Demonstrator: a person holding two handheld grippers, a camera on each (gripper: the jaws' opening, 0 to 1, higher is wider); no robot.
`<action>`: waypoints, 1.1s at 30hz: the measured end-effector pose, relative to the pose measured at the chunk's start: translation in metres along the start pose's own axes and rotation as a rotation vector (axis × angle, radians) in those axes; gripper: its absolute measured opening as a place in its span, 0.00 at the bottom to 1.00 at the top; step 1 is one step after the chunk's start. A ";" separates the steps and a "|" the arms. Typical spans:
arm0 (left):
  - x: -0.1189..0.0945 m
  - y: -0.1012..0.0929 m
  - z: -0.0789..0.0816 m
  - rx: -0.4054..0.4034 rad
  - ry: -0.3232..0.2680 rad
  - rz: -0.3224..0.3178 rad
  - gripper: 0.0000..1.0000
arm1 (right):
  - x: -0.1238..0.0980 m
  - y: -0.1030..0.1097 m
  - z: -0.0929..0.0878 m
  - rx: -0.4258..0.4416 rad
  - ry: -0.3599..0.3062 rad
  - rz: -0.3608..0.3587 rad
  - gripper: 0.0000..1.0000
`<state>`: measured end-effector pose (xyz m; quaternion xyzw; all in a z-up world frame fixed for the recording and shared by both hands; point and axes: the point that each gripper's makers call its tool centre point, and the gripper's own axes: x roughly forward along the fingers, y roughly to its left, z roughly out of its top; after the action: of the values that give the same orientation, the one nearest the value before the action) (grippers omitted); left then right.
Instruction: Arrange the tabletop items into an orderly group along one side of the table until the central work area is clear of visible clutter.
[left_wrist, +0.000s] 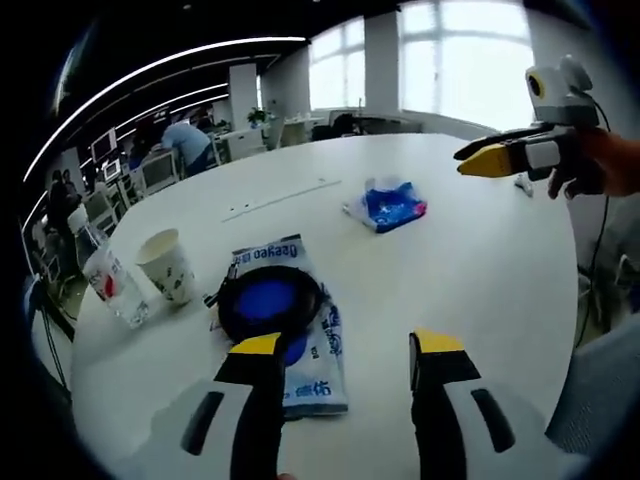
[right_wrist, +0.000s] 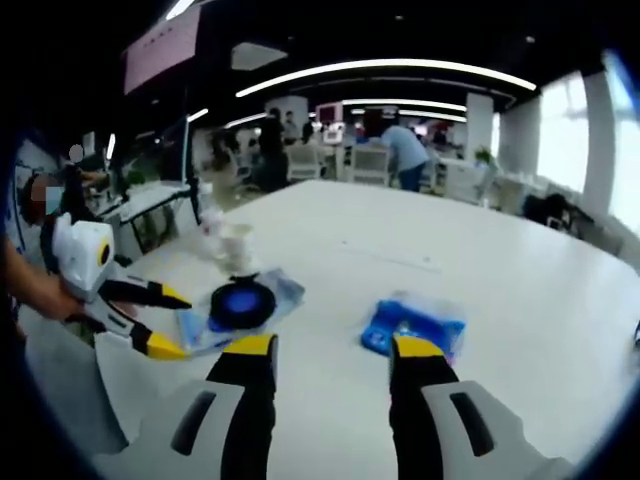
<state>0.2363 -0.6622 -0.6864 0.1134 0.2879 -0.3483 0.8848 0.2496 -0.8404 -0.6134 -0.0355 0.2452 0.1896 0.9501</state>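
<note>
A black round dish with a blue centre (left_wrist: 268, 300) (right_wrist: 240, 303) lies on a white-and-blue wipes packet (left_wrist: 312, 375) (right_wrist: 283, 287), just ahead of my left gripper (left_wrist: 347, 345), whose jaws stand open and hold nothing. A crumpled blue-and-white packet (left_wrist: 390, 205) (right_wrist: 410, 325) lies further out on the white table (left_wrist: 480, 270) (right_wrist: 330, 240), right in front of my open right gripper (right_wrist: 332, 347). A paper cup (left_wrist: 168, 265) (right_wrist: 238, 245) and a clear bottle with a red label (left_wrist: 110, 280) (right_wrist: 210, 215) stand together by the table's edge.
A thin pale strip (left_wrist: 280, 198) lies flat beyond the dish. The right gripper (left_wrist: 465, 163) hovers over the far right of the table; the left gripper (right_wrist: 170, 323) enters open from the left. Desks, chairs and people fill the room behind.
</note>
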 end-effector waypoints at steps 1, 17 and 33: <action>0.000 0.000 -0.004 0.000 0.006 -0.005 0.48 | 0.000 0.001 -0.001 -0.001 0.004 0.001 0.41; 0.012 0.001 -0.040 0.039 0.071 -0.082 0.36 | -0.003 0.012 -0.018 0.000 0.059 -0.026 0.39; 0.016 0.003 -0.050 0.154 0.101 -0.132 0.21 | 0.000 0.018 -0.008 -0.028 0.068 -0.032 0.38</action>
<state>0.2260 -0.6487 -0.7367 0.1791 0.3114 -0.4209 0.8329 0.2389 -0.8249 -0.6201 -0.0591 0.2738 0.1766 0.9436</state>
